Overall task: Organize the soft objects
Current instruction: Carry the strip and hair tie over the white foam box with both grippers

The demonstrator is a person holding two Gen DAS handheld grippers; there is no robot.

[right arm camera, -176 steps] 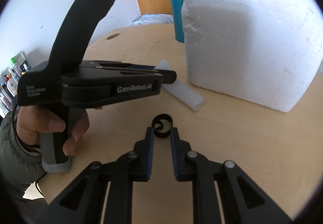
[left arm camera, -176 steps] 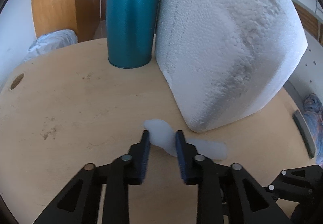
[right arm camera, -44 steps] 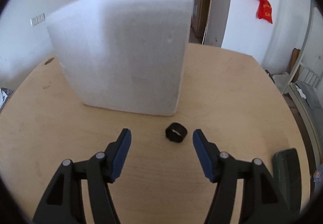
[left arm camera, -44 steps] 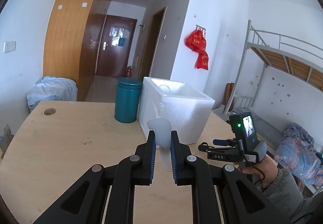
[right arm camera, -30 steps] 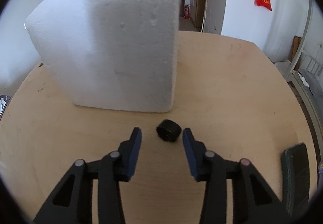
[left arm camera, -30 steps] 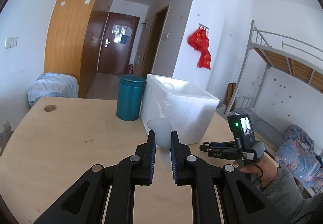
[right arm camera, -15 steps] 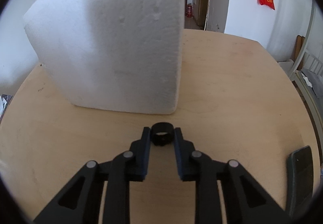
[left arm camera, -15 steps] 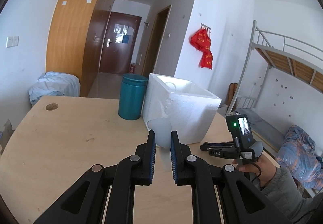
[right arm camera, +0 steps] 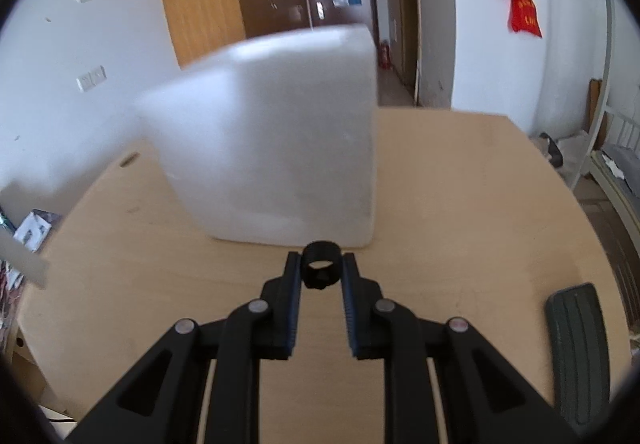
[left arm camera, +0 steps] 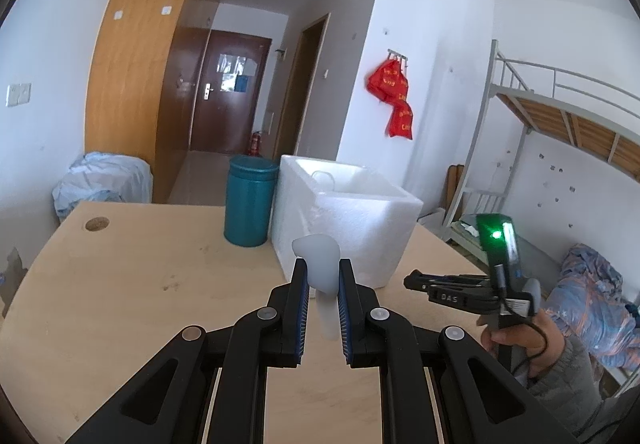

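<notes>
My left gripper [left arm camera: 322, 268] is shut on a pale translucent soft piece [left arm camera: 319, 264] and holds it above the wooden table [left arm camera: 120, 284]. Beyond it stands an open white foam box [left arm camera: 352, 212]. My right gripper [right arm camera: 322, 264] is shut on a small black soft ring [right arm camera: 321, 269] and holds it just above the table [right arm camera: 460, 184], in front of the foam box [right arm camera: 272, 132]. The right gripper's body [left arm camera: 460, 290] also shows in the left wrist view, low at the box's right.
A teal canister [left arm camera: 250, 200] stands left of the foam box. A dark flat object [right arm camera: 576, 348] lies near the table's right edge. A bunk bed [left arm camera: 560, 116] and bedding [left arm camera: 592, 300] are to the right. A cable hole [left arm camera: 97, 223] is at the table's far left.
My right gripper closed on the black ring and lifted it; the view now tilts higher. My left gripper kept holding the pale piece raised, nearly still.
</notes>
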